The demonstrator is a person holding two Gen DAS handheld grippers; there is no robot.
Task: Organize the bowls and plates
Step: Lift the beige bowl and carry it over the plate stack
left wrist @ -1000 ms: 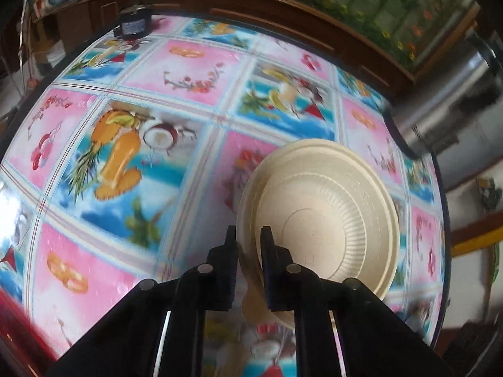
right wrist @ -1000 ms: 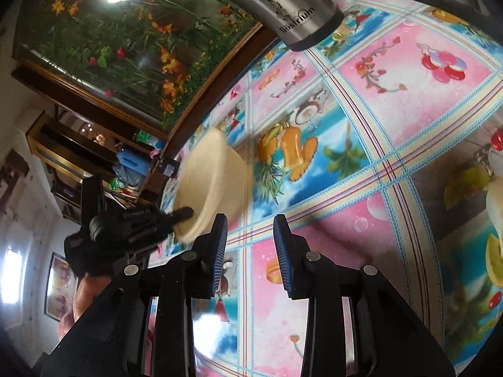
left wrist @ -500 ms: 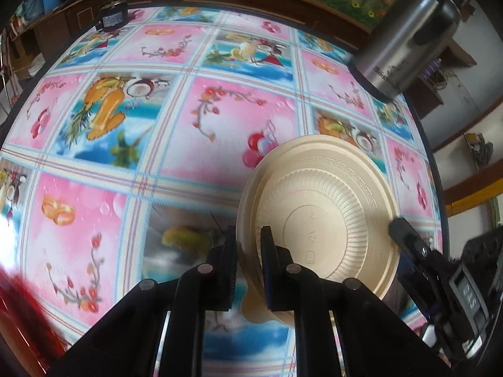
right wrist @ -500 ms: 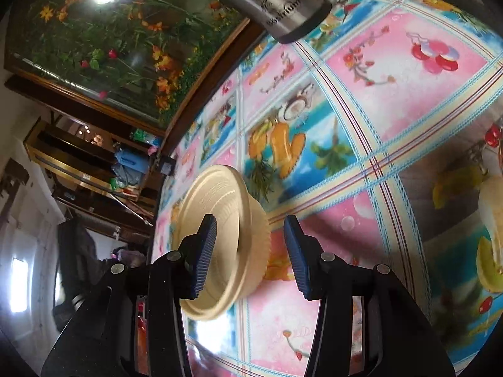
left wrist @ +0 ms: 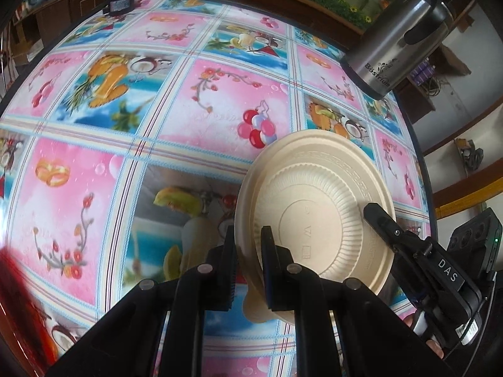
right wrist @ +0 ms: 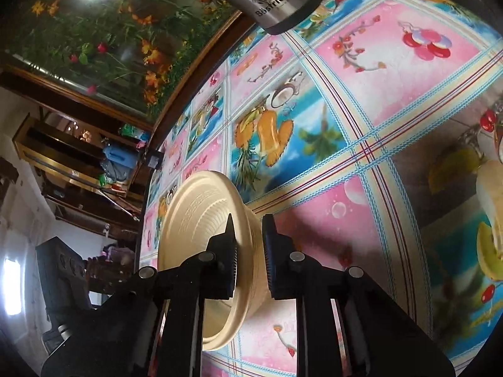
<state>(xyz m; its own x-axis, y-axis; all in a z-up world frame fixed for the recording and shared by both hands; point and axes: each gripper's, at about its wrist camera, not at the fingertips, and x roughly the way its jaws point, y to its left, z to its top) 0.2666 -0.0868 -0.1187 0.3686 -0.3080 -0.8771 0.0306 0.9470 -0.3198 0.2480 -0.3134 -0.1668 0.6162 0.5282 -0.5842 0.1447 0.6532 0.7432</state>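
Below both grippers lies the table (left wrist: 220,100), well under the bowl (left wrist: 314,213). The left gripper (left wrist: 248,264) is clamped on the bowl's rim, and the right gripper (right wrist: 248,251) is closing on the opposite rim. Pulling apart could crack or drop it.

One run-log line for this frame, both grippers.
left gripper: shut on bowl rim | right gripper: fingers closing on opposite rim | bowl: off tablecloth, tilted | flask: untouched
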